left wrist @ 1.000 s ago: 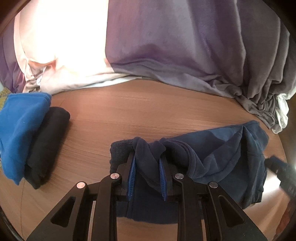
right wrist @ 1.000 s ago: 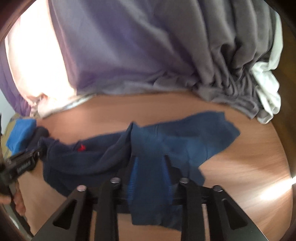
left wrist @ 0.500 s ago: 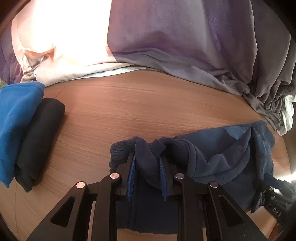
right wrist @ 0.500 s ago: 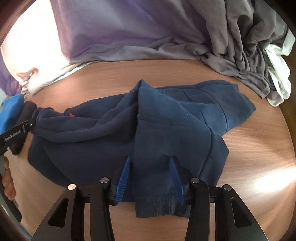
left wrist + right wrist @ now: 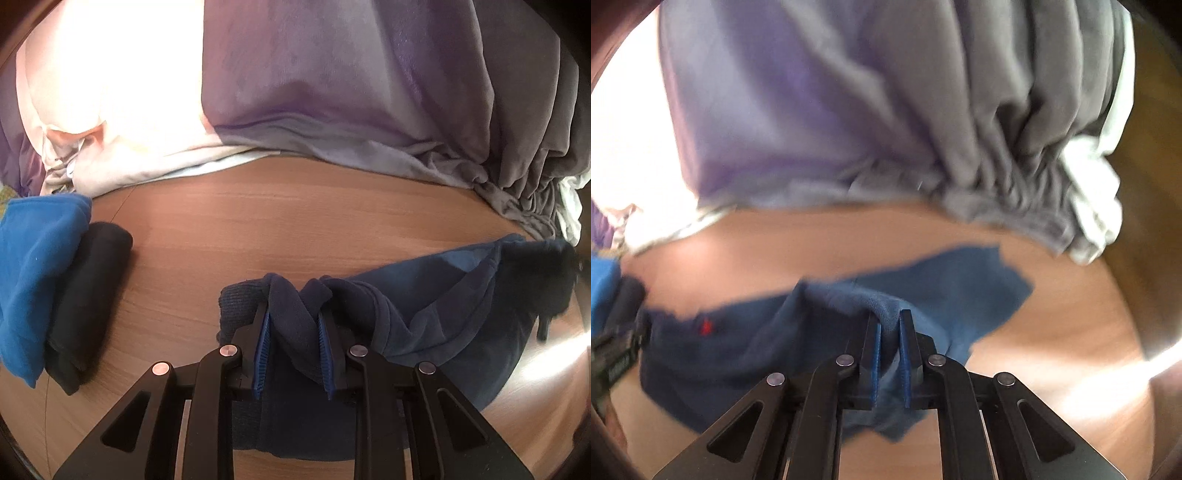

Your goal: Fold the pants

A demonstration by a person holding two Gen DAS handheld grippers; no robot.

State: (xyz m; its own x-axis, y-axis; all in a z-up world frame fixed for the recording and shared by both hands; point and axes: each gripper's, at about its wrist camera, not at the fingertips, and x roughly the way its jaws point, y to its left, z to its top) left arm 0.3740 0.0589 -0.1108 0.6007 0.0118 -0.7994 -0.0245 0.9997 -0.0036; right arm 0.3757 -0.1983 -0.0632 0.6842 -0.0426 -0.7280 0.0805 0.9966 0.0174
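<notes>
The navy blue pants point(image 5: 436, 295) lie bunched on the wooden table point(image 5: 295, 214). My left gripper point(image 5: 293, 314) is shut on a thick fold of the pants at their left end, by the ribbed cuff. In the right wrist view the pants point(image 5: 960, 280) spread across the table, blurred by motion. My right gripper point(image 5: 888, 317) is shut on a raised fold of the pants, lifted off the table. The left gripper shows at the left edge of the right wrist view point(image 5: 613, 362).
A folded bright blue garment point(image 5: 33, 266) and a folded black one point(image 5: 88, 288) lie at the left. A big heap of purple, grey and white clothes point(image 5: 332, 92) fills the back of the table and shows in the right wrist view point(image 5: 886, 110).
My right gripper was open around the pants' near edge half a second ago; now it is shut on a fold and has lifted it. My left gripper keeps its hold and has barely moved.
</notes>
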